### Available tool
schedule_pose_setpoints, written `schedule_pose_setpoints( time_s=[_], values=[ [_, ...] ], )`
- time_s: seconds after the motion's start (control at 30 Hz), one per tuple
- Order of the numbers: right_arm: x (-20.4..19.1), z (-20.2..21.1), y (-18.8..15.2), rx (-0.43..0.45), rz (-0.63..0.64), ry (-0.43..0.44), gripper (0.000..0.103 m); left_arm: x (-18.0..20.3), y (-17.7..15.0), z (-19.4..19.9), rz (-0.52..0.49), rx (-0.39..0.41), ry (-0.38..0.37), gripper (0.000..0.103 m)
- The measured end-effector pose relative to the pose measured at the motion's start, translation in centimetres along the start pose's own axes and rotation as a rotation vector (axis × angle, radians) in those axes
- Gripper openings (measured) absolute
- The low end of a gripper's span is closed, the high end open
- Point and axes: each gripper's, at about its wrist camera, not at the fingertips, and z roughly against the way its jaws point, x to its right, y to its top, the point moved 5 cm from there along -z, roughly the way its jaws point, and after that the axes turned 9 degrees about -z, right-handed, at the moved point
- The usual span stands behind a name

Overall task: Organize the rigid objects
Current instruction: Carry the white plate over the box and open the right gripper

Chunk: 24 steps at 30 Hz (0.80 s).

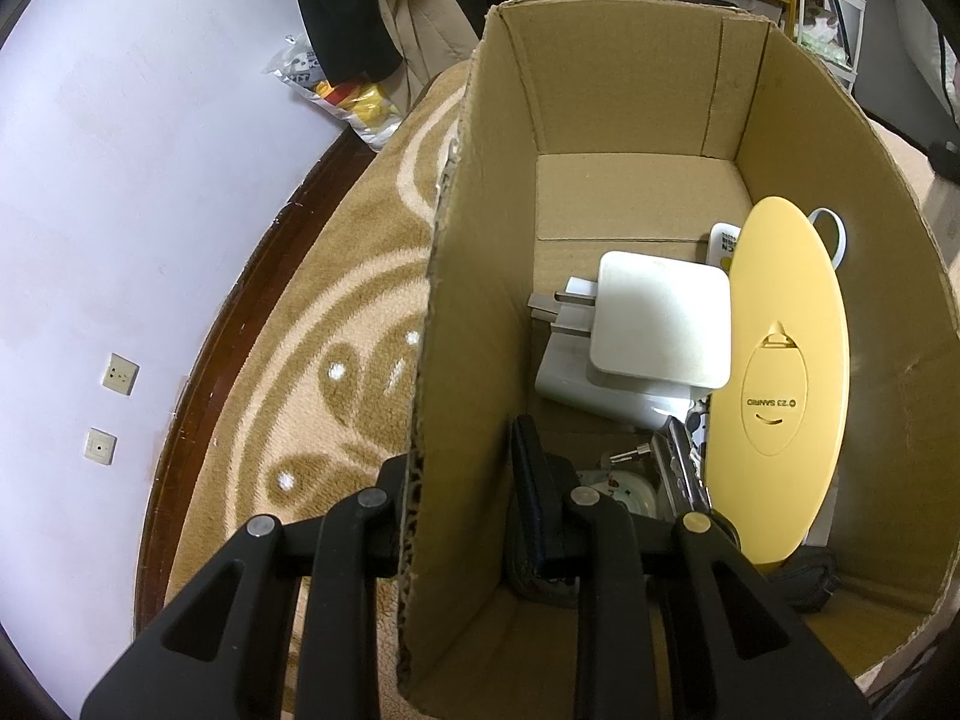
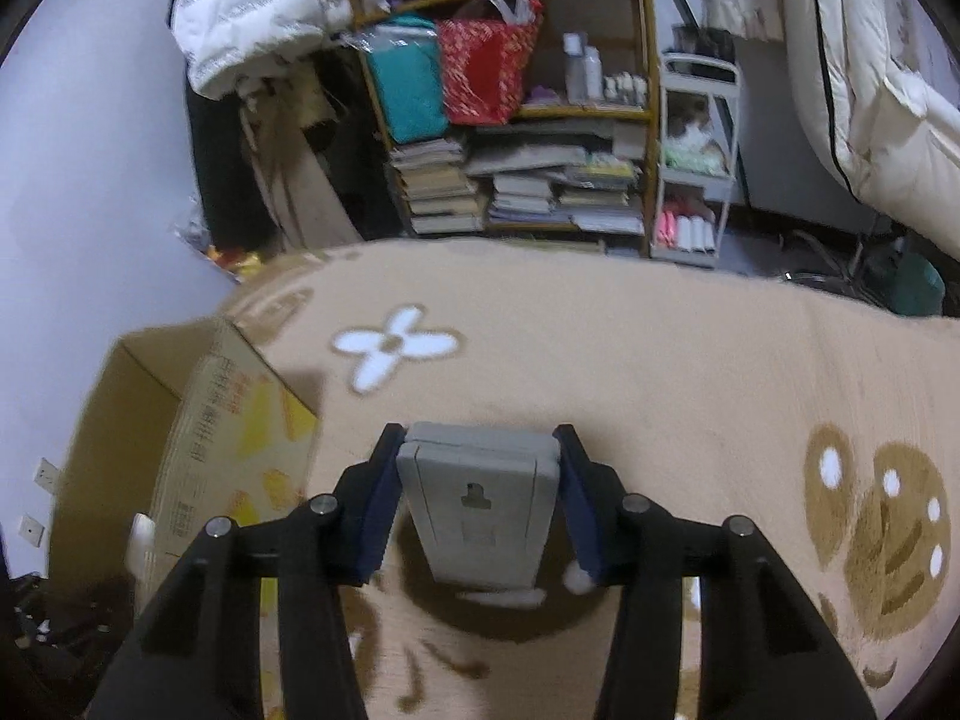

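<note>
Right wrist view, lower centre: your right gripper (image 2: 477, 480) jaws clench a rigid, smooth grey plastic block (image 2: 480, 510) by its flat sides, likely light, while your left gripper (image 1: 474, 510) jaws straddle the cardboard box wall (image 1: 462, 360), grasp uncertain.

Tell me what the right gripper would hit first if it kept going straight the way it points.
Holding the grey flat device, the right gripper points out over bare carpet. The way looks free until the bookshelf with stacked books at the far edge, though depth is hard to judge. The cardboard box sits off to its left.
</note>
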Motion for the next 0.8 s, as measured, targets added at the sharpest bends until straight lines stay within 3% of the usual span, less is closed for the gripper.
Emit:
schedule_pose_setpoints(
  time_s=[0.53,0.8],
  values=[
    [-8.2,8.0,2.2,0.149,0.072,0.228,0.052,0.0,0.0,0.0,0.0,0.0,0.0,0.024],
    [-11.1,10.0,1.6,0.148,0.092,0.326,0.052,0.0,0.0,0.0,0.0,0.0,-0.001,0.024]
  ],
)
